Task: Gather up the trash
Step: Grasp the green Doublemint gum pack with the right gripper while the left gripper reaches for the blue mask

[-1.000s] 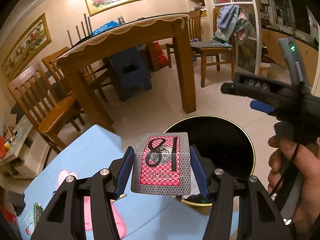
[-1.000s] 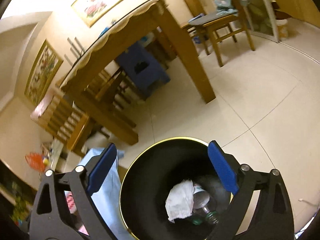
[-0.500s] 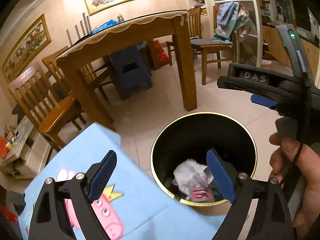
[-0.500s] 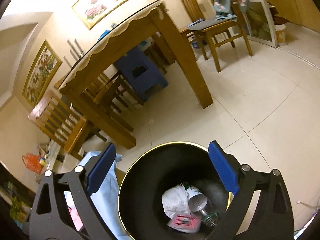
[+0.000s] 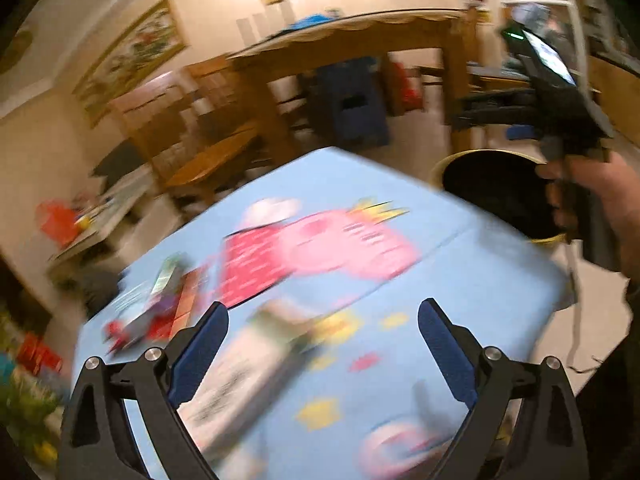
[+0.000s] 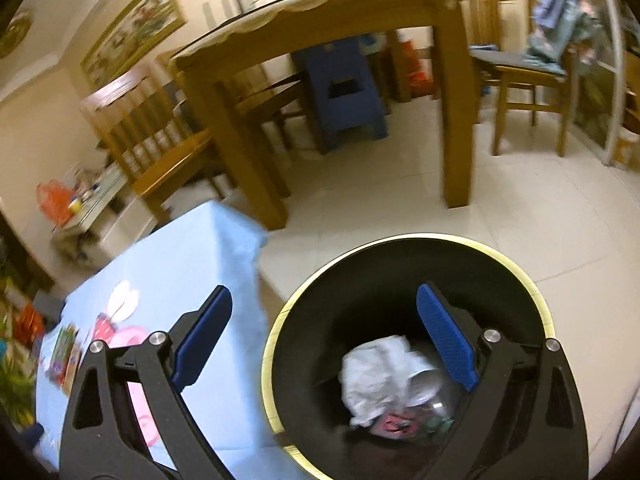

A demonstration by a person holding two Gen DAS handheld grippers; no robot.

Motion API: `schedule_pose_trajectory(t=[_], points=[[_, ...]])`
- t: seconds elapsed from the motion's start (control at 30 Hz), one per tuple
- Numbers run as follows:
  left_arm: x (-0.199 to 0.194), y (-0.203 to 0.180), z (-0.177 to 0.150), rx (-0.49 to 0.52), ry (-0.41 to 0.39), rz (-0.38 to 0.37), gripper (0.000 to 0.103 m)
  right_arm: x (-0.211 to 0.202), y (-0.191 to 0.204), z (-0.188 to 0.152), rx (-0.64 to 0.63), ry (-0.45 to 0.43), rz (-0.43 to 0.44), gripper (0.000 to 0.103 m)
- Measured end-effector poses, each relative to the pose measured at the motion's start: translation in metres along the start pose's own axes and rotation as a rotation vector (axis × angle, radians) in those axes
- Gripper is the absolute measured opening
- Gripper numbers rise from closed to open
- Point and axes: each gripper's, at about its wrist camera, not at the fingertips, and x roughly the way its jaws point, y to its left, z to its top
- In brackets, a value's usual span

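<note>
Several flat, light packets lie on the blue-clothed counter beneath the left gripper, whose empty fingers are spreading; judged thin and bendy, best pinched across short edges, with right gripper agape above the bin.

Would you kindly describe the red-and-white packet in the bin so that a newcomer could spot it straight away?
Start at the round black bin with the gold rim, which stands on the tiled floor beside the blue cartoon tablecloth. At its bottom, below the crumpled white paper, lies the packet. It is the only red-and-white patterned thing there; the clear bottle beside it is colourless.
</note>
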Motion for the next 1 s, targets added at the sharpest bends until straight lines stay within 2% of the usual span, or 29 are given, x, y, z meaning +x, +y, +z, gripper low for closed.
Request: schedule_pose_trajectory(t=[0.17,0.3,0.37,0.43,0.47,0.53,0.63,0.73,0.87,1.0], points=[[-0.007,0.090,-0.027,-0.137,0.035,0.144,0.093,0.009,0.070,-0.021,-0.125,0.064,0.181,0.086],[-0.015,0.163,-0.047,-0.222,0.024,0.283,0.095,0.018,0.148,-0.057,-0.267,0.209,0.387,0.087],[-0.021,0.199,-0.059,-0.279,0.022,0.332,0.096,0.020,0.202,-0.071,-0.422,0.293,0.477,0.091],[-0.025,0.236,-0.071,-0.354,0.022,0.352,0.096,0.016,0.258,-0.079,-0.613,0.312,0.501,0.098],[-0.027,0.247,-0.075,-0.376,0.022,0.362,0.096,0.016,0.283,-0.084,-0.681,0.332,0.512,0.098],[-0.031,0.274,-0.083,-0.429,0.017,0.398,0.096,0.025,0.327,-0.083,-0.761,0.387,0.526,0.097],[-0.035,0.305,-0.099,-0.513,0.022,0.425,0.096,0.050,0.374,-0.073,-0.794,0.453,0.553,0.097],[-0.034,0.325,-0.117,-0.575,0.043,0.413,0.096,0.074,0.407,-0.075,-0.914,0.487,0.573,0.097],[-0.028,0.341,-0.137,-0.599,0.075,0.419,0.096,0.102,0.430,-0.093,-1.067,0.548,0.571,0.097],[-0.019,0.355,-0.148,-0.637,0.094,0.428,0.096,0.110,0.437,-0.104,-1.192,0.520,0.551,0.097]])
